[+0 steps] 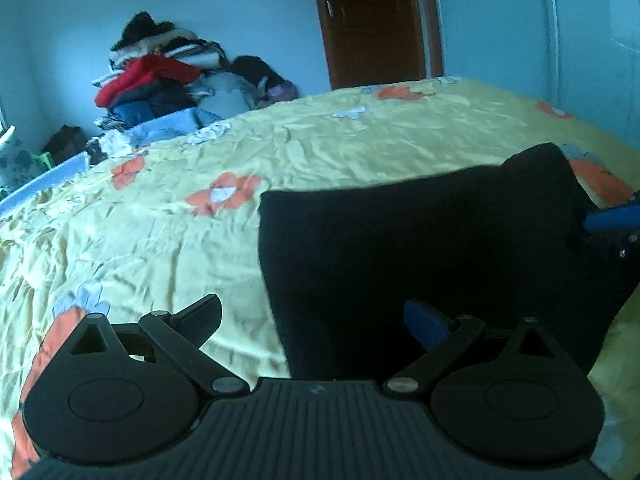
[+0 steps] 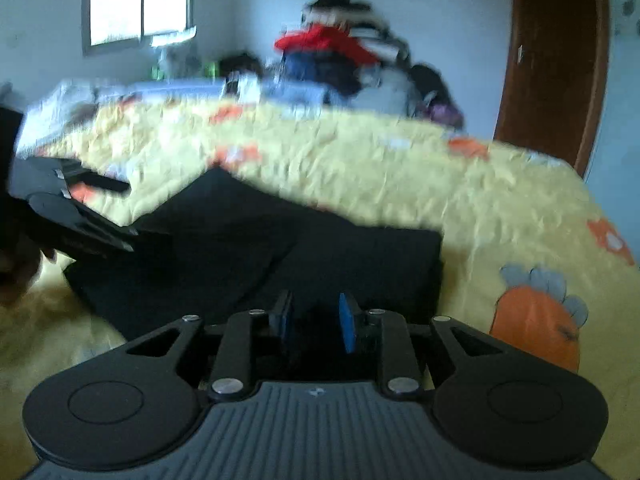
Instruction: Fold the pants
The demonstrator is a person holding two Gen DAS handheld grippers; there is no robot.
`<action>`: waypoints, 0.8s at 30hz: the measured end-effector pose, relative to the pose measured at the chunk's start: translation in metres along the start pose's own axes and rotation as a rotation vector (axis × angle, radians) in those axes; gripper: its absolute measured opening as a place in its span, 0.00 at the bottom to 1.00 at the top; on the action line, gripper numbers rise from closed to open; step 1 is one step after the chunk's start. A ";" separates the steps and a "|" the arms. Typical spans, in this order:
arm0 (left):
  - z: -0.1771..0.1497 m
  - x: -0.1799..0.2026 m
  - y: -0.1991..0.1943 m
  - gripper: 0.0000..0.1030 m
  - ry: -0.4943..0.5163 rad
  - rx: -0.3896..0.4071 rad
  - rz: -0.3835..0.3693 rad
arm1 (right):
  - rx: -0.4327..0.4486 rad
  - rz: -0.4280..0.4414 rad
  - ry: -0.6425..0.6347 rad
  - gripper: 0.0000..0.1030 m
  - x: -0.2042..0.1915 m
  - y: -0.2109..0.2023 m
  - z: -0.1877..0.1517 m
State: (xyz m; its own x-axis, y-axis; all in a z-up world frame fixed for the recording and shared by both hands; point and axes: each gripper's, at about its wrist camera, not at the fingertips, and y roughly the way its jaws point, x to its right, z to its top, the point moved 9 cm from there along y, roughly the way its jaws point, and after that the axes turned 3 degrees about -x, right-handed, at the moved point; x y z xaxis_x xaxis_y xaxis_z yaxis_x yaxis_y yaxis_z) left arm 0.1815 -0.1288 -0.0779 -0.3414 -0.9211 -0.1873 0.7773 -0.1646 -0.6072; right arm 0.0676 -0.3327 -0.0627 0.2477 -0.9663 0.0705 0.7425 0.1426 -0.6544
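Left wrist view shows our left tongs (image 1: 312,316) spread wide over the folded black pants (image 1: 420,248) lying mid-bed (image 1: 360,140). Our right tongs (image 2: 316,320) stand slightly apart, gripping nothing we can see. We judge a fold just laid; next we need fresh grips on an edge.

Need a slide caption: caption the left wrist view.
Open left gripper over folded black pants on a flowered bedspread.

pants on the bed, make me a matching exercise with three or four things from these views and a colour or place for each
Things:
1. pants
2. bedspread
3. door
4. clothes pile

Descriptions:
A. brown, set in the far wall
B. heaped beyond the bed's far edge
C. black, folded flat
D. yellow with orange flowers

Pairs: 1-C, 2-D, 3-A, 4-B
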 end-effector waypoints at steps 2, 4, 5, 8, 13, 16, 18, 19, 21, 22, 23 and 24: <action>-0.004 -0.006 -0.004 0.97 -0.042 0.011 -0.033 | 0.036 0.038 0.079 0.24 0.007 -0.005 0.004; -0.004 -0.014 -0.004 0.97 -0.093 -0.005 -0.098 | 0.076 0.051 0.156 0.29 0.023 -0.015 0.007; -0.005 -0.019 -0.003 0.97 -0.128 -0.016 -0.133 | 0.084 0.039 0.178 0.32 0.031 -0.016 0.007; -0.008 -0.034 0.008 0.96 -0.264 -0.056 -0.211 | 0.067 -0.017 0.225 0.35 0.052 -0.011 0.006; -0.017 -0.042 0.019 1.00 -0.381 -0.085 -0.198 | 0.116 -0.021 0.250 0.35 0.052 -0.012 0.009; -0.016 -0.037 0.017 1.00 -0.323 -0.077 -0.145 | 0.119 -0.025 0.202 0.41 0.043 -0.008 0.014; -0.016 -0.037 0.016 1.00 -0.318 -0.071 -0.134 | 0.077 -0.045 0.178 0.56 0.041 0.002 0.010; -0.017 -0.038 0.016 1.00 -0.324 -0.072 -0.134 | 0.062 -0.051 0.173 0.62 0.040 0.006 0.007; -0.019 -0.039 0.016 1.00 -0.344 -0.078 -0.143 | 0.058 -0.030 0.202 0.66 0.042 0.011 0.002; -0.020 -0.040 0.016 1.00 -0.351 -0.080 -0.147 | 0.061 -0.017 0.227 0.67 0.044 0.011 0.000; -0.019 -0.040 0.017 1.00 -0.352 -0.080 -0.146 | 0.064 -0.005 0.251 0.69 0.046 0.012 -0.002; -0.019 -0.039 0.017 1.00 -0.350 -0.080 -0.145 | 0.066 0.002 0.266 0.70 0.048 0.012 -0.005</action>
State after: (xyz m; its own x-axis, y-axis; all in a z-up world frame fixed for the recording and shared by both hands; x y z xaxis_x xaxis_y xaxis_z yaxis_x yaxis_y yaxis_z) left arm 0.1984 -0.0888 -0.0957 -0.2330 -0.9574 0.1709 0.6857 -0.2863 -0.6693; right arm 0.0857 -0.3784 -0.0708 0.0834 -0.9871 -0.1364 0.7831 0.1496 -0.6036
